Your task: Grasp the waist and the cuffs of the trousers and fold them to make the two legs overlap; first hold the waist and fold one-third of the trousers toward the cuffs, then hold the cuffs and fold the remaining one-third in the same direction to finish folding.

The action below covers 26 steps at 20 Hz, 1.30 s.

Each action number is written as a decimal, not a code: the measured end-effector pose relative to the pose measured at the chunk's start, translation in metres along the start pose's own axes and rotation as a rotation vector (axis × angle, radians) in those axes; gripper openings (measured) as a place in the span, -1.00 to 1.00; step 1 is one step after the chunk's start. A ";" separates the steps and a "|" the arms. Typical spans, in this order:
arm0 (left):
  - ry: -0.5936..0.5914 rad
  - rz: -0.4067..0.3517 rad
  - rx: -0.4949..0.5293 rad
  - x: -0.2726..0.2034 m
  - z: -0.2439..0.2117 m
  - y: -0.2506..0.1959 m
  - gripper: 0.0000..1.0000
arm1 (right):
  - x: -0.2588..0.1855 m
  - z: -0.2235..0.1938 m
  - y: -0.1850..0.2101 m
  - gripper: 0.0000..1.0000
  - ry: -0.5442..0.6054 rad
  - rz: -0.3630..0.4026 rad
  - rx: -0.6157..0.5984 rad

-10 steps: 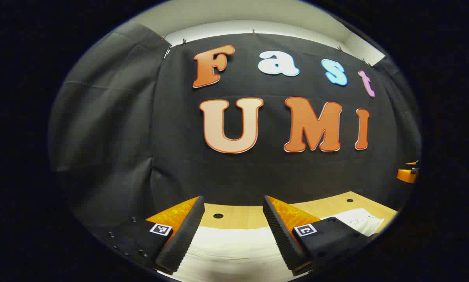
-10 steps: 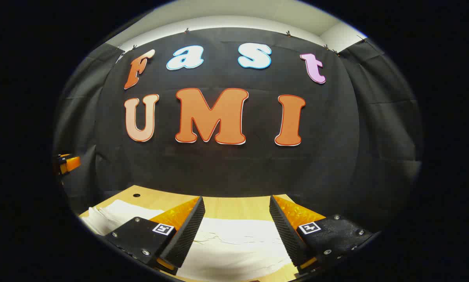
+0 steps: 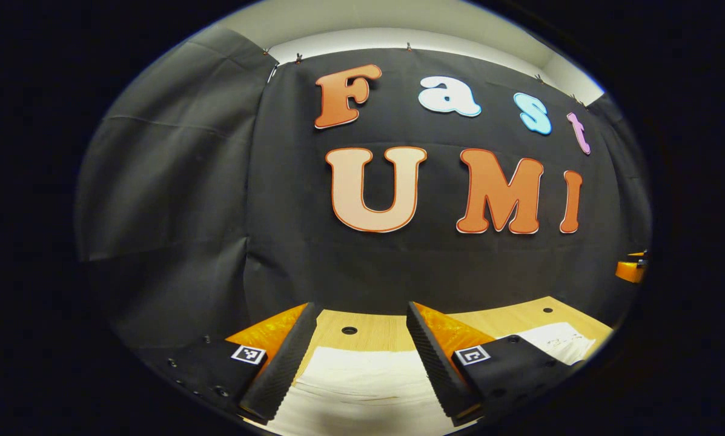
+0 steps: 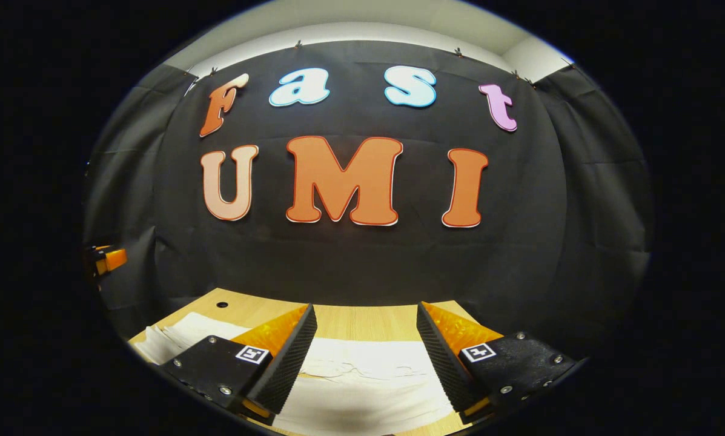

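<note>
Hovering just over the table (image 3: pixel 386 332), both grippers point toward the black cloth wall (image 3: pixel 398 266) at the far side. The left gripper (image 3: pixel 357 357) has its jaws spread wide with nothing between them, and the white trousers (image 3: pixel 362 387) lie flat on the wood right below and ahead of it. More of that white fabric shows off to the right, near the table's far right corner. A small dark hole (image 3: pixel 349 330) sits in the tabletop just beyond the cloth's far edge.

Same deal in the right gripper view: the right gripper (image 4: pixel 365 357) is released too, jaws apart and empty, with the trousers (image 4: pixel 362 387) spread under it and a rumpled fold (image 4: pixel 362 366) running across between the fingers. The fabric carries on to the left, bunching a bit near the table's (image 4: pixel 362 330) left edge.
</note>
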<state>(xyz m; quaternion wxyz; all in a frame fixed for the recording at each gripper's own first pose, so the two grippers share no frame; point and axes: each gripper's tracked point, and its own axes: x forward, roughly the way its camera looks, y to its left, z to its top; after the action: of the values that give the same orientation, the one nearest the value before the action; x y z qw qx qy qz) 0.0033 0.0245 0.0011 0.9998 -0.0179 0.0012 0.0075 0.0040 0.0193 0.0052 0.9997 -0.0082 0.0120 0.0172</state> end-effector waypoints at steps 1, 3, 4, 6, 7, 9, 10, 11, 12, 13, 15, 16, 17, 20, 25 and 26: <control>0.009 -0.005 -0.013 0.001 -0.003 0.000 0.95 | 0.001 -0.001 -0.003 0.99 0.004 -0.005 -0.003; 0.021 -0.016 -0.024 0.001 -0.005 -0.005 0.95 | 0.002 -0.004 -0.003 0.99 0.018 -0.011 -0.006; 0.021 -0.010 -0.015 0.004 -0.005 -0.004 0.95 | 0.003 -0.005 -0.003 0.99 0.021 -0.011 -0.003; 0.021 -0.006 0.004 0.004 -0.005 -0.004 0.94 | 0.003 -0.006 -0.005 0.99 0.025 -0.013 -0.004; 0.019 -0.007 0.006 0.002 -0.005 -0.004 0.94 | 0.003 -0.007 -0.006 0.99 0.029 -0.015 -0.005; 0.020 -0.004 0.004 0.001 -0.004 -0.005 0.94 | 0.003 -0.013 -0.008 0.99 0.040 -0.014 -0.006; 0.022 -0.003 0.007 0.001 -0.004 -0.005 0.94 | 0.003 -0.016 -0.013 0.99 0.044 -0.020 -0.007; 0.021 -0.001 0.012 0.000 -0.005 -0.005 0.94 | 0.003 -0.019 -0.016 0.99 0.051 -0.022 -0.007; 0.019 0.002 0.015 0.000 -0.004 -0.004 0.94 | 0.003 -0.025 -0.018 0.99 0.064 -0.023 -0.001; 0.017 0.003 0.017 -0.001 -0.005 -0.004 0.94 | 0.003 -0.031 -0.021 0.99 0.080 -0.024 0.013; 0.018 0.009 0.016 -0.001 -0.005 -0.004 0.94 | 0.006 -0.045 -0.027 0.99 0.119 -0.023 0.065; 0.018 0.012 0.012 -0.001 -0.006 -0.003 0.94 | 0.007 -0.056 -0.033 0.99 0.149 -0.028 0.096; 0.020 0.014 0.005 -0.001 -0.007 -0.002 0.94 | 0.007 -0.067 -0.041 1.00 0.182 -0.037 0.132; 0.033 0.033 0.005 -0.004 -0.013 0.007 0.94 | 0.012 -0.104 -0.062 0.99 0.281 -0.069 0.280; 0.053 0.062 0.006 -0.005 -0.021 0.015 0.94 | 0.012 -0.183 -0.088 0.97 0.466 -0.150 0.624; 0.056 0.069 0.008 -0.004 -0.021 0.017 0.94 | 0.007 -0.197 -0.091 0.97 0.498 -0.168 0.676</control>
<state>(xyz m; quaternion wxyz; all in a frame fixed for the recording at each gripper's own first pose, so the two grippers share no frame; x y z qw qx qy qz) -0.0015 0.0408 -0.0203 0.9986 -0.0141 0.0297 0.0413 0.0094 -0.0748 -0.1907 0.9107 0.3150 0.2572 -0.0719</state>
